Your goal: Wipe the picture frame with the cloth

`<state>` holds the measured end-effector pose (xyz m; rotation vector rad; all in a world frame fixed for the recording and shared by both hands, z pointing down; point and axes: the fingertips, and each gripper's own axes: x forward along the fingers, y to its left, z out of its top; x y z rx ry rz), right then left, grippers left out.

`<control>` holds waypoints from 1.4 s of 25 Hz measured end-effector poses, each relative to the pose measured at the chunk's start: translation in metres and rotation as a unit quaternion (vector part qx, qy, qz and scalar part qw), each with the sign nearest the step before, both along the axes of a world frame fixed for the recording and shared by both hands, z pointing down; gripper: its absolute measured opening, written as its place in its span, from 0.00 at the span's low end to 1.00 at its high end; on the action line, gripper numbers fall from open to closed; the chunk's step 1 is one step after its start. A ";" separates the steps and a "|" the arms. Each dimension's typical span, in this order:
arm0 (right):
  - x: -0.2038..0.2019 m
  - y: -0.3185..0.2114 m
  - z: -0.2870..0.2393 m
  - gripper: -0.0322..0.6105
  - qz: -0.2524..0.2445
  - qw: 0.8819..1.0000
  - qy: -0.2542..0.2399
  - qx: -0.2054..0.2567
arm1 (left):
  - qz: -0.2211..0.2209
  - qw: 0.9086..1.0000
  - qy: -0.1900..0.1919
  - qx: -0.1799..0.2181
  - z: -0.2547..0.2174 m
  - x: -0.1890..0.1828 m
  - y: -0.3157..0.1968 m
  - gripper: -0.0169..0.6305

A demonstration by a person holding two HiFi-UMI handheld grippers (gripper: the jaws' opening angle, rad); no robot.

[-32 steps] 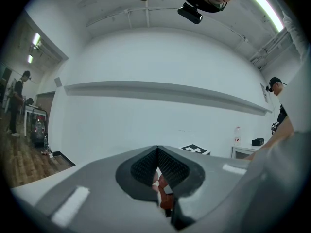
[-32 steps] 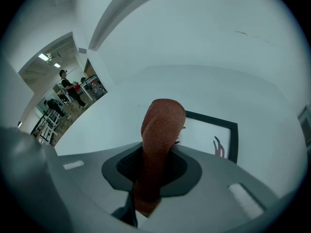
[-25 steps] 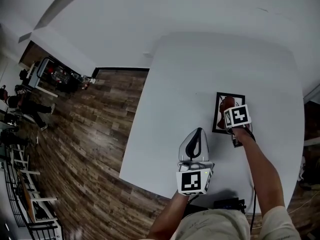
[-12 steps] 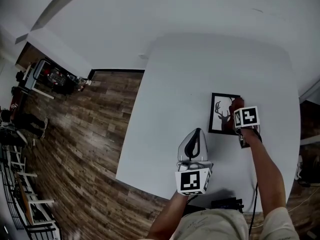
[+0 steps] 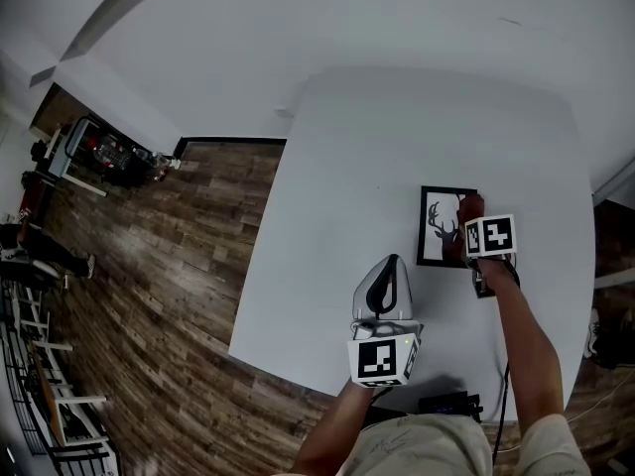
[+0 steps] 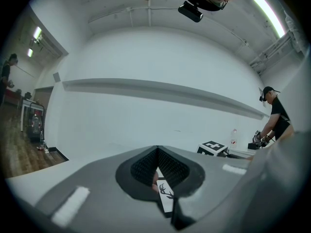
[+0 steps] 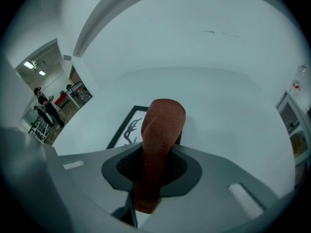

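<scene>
A black picture frame [image 5: 443,225] with a deer silhouette lies flat on the white table [image 5: 347,167]. My right gripper [image 5: 471,216] is shut on a rust-brown cloth [image 7: 159,144], whose end rests on the frame's right side [image 7: 127,128]. The cloth [image 5: 468,210] shows just beyond the marker cube. My left gripper [image 5: 385,288] hangs shut over the table near its front edge, left of the frame, with nothing in it. Through its jaws a sliver of the frame [image 6: 166,194] shows.
The table's left edge drops to a wooden floor [image 5: 169,266]. A small dark object [image 5: 483,284] lies on the table under my right forearm. Furniture and a person [image 5: 50,246] stand far off at the left.
The right gripper with the cloth slid from the frame's middle to its right side, uncovering the deer picture. The left gripper stayed put.
</scene>
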<state>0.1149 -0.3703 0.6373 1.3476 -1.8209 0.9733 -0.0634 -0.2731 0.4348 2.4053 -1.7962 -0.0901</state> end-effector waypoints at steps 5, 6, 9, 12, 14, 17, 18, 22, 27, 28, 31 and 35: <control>-0.053 0.012 -0.019 0.21 -0.038 0.998 -0.041 0.018 | -0.003 1.000 0.001 0.003 -0.001 -0.004 -0.003 0.03; -0.063 0.014 -0.021 0.21 -0.047 0.998 -0.044 0.018 | -0.002 1.000 0.002 0.002 -0.003 -0.004 -0.003 0.03; -0.088 0.019 -0.018 0.21 -0.066 0.997 -0.046 0.017 | -0.002 1.000 0.001 0.002 -0.004 -0.005 -0.003 0.03; -0.101 0.023 -0.008 0.21 -0.070 0.996 -0.050 0.010 | -0.002 1.000 -0.002 0.005 -0.003 -0.004 -0.002 0.03; -0.107 0.026 -0.002 0.21 -0.070 0.996 -0.054 0.003 | -0.003 1.000 -0.003 0.005 -0.003 -0.006 -0.002 0.03; -0.110 0.027 0.008 0.21 -0.076 0.996 -0.044 -0.003 | -0.006 1.000 -0.003 0.003 -0.004 -0.010 -0.002 0.03; -0.109 0.028 0.010 0.21 -0.078 0.996 -0.041 -0.005 | -0.006 1.000 -0.004 0.003 -0.004 -0.010 -0.001 0.03; -0.100 0.029 0.013 0.21 -0.074 0.997 -0.032 -0.006 | -0.005 1.000 -0.004 0.003 -0.001 -0.011 0.000 0.03; -0.072 0.034 0.012 0.21 -0.055 0.998 -0.026 -0.007 | -0.002 1.000 -0.004 0.004 -0.002 -0.007 0.001 0.03; -0.064 0.036 0.014 0.21 -0.050 0.998 -0.025 -0.008 | -0.001 1.000 -0.003 0.004 -0.001 -0.006 0.001 0.03; -0.042 0.039 0.014 0.21 -0.033 0.999 -0.019 -0.009 | 0.000 1.000 -0.002 0.003 -0.001 -0.004 0.001 0.03; -0.014 0.044 0.011 0.21 -0.020 1.000 -0.004 -0.004 | 0.003 1.000 -0.002 0.002 -0.001 0.000 0.002 0.03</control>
